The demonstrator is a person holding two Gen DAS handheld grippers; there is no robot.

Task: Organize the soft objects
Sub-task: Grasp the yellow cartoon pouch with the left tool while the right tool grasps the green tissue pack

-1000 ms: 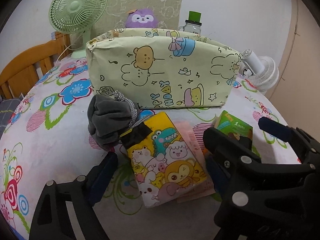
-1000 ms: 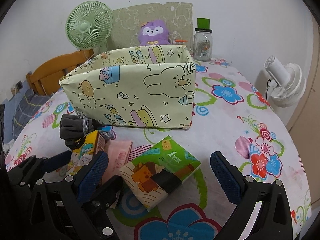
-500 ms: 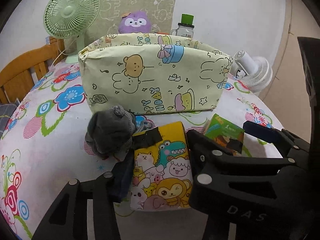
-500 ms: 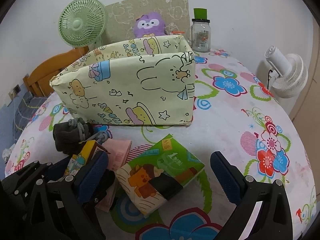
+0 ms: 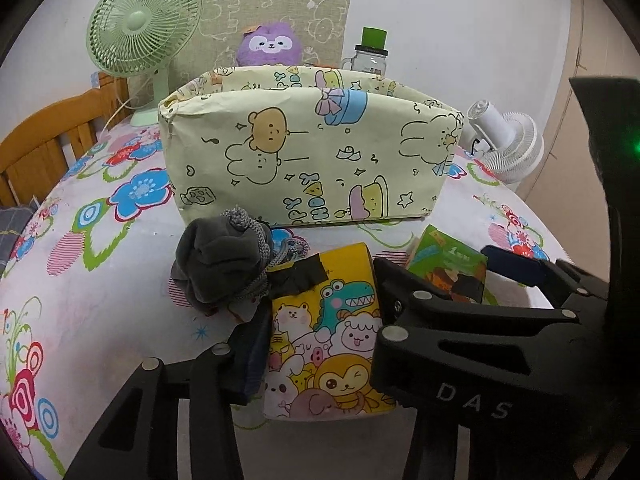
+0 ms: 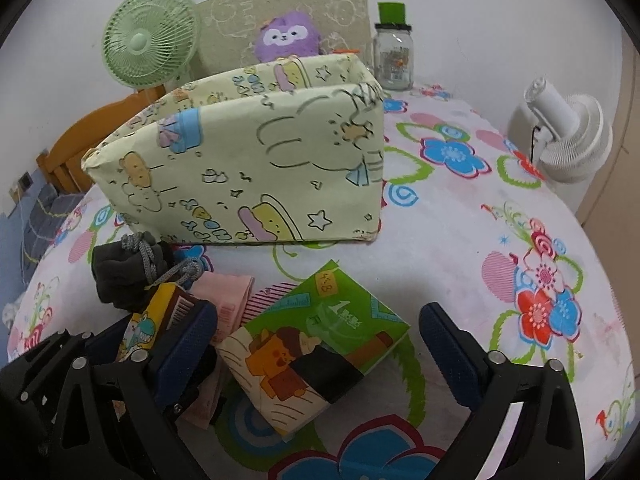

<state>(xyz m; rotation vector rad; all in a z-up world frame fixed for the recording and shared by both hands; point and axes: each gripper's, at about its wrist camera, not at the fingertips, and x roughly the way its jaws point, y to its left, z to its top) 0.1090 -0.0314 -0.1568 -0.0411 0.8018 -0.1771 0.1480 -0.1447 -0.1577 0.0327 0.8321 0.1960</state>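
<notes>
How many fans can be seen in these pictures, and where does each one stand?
2. The green fan stands at the table's back left, behind the cartoon-print storage box. The white fan stands at the table's right edge. Another could be hidden behind the box.

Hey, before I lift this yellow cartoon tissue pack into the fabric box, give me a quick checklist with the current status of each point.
1. Left gripper closed on the yellow tissue pack: ok; its jaws have just been closing and both press the pack's sides.
2. Pack free of the grey pouch: not ok; the pouch and its cord lie against the pack's top edge.
3. Right gripper out of the way: ok; open around the green tissue pack, not gripping it.
4. Fabric box open on top: ok.
5. Room inside the box: cannot tell; interior hidden.
</notes>
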